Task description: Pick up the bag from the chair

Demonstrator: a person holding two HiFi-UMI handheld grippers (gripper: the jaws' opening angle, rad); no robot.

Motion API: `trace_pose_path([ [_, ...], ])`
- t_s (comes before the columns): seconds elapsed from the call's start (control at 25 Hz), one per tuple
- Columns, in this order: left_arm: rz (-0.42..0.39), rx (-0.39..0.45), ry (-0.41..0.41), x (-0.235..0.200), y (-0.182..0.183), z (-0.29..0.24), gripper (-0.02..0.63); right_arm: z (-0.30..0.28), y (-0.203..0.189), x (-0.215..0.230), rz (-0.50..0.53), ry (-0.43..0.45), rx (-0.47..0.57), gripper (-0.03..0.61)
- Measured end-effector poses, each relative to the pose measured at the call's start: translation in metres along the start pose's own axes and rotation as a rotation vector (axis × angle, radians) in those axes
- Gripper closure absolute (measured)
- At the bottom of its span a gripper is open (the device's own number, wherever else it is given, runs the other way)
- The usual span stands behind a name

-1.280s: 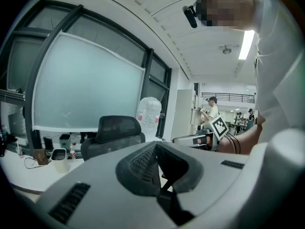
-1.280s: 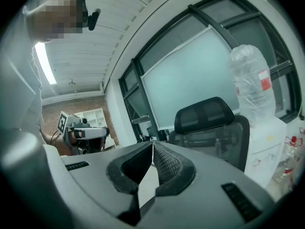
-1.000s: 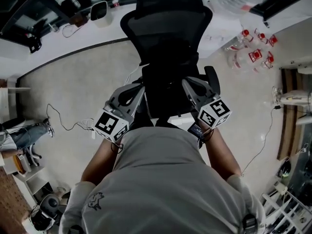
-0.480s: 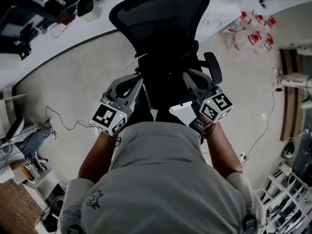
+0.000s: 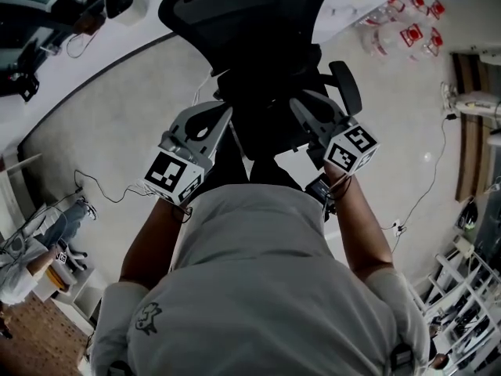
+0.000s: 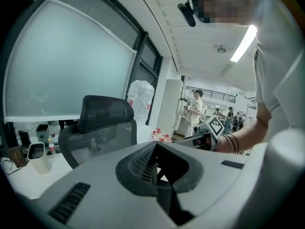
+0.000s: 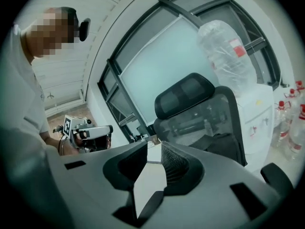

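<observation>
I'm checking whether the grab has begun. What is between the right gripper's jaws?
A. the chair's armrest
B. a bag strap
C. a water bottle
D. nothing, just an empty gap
D: in the right gripper view the right gripper has its jaws a little apart, having just been opening. Only background shows through the gap, and the black chair stands beyond them.

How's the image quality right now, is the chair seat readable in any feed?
Head view: the chair and whatever lies on it merge into one near-black mass. Left gripper view: heavy fisheye bending, ceiling light blown out, the chair's lower half hidden. Right gripper view: evenly lit and sharp; a dark heap on the chair, probably the bag, shows.
</observation>
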State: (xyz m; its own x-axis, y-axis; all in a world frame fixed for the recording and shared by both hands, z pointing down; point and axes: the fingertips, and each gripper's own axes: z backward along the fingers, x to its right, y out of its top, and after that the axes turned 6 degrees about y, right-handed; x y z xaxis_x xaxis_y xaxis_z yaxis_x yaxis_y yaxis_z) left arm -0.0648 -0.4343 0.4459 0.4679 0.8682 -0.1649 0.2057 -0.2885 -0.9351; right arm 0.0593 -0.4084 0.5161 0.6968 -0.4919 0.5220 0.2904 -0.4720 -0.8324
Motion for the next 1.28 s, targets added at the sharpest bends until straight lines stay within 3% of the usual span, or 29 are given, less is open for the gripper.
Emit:
trace_pose_path([
  [0.16, -0.007, -0.024, -0.027, -0.003, -0.005, -0.011, 0.601, -0.008, -0.013, 0.014, -0.052, 0.027, 0.0, 0.458],
  [0.8, -0.008, -0.095, -0.076, -0.029, -0.036, -0.05, 0.601, -0.039, -0.044, 0.068, -0.173, -0.022, 0.01, 0.391],
  [0.96, 0.016, -0.1, -0.066, -0.035, -0.038, -0.061, 0.601, -0.047, -0.038, 0.08, -0.211, 0.007, 0.055, 0.387],
  [1.28, 0.04, -0.099, -0.057, -0.046, -0.043, -0.074, 0.601, -0.068, -0.011, 0.079, -0.186, 0.114, 0.108, 0.387],
])
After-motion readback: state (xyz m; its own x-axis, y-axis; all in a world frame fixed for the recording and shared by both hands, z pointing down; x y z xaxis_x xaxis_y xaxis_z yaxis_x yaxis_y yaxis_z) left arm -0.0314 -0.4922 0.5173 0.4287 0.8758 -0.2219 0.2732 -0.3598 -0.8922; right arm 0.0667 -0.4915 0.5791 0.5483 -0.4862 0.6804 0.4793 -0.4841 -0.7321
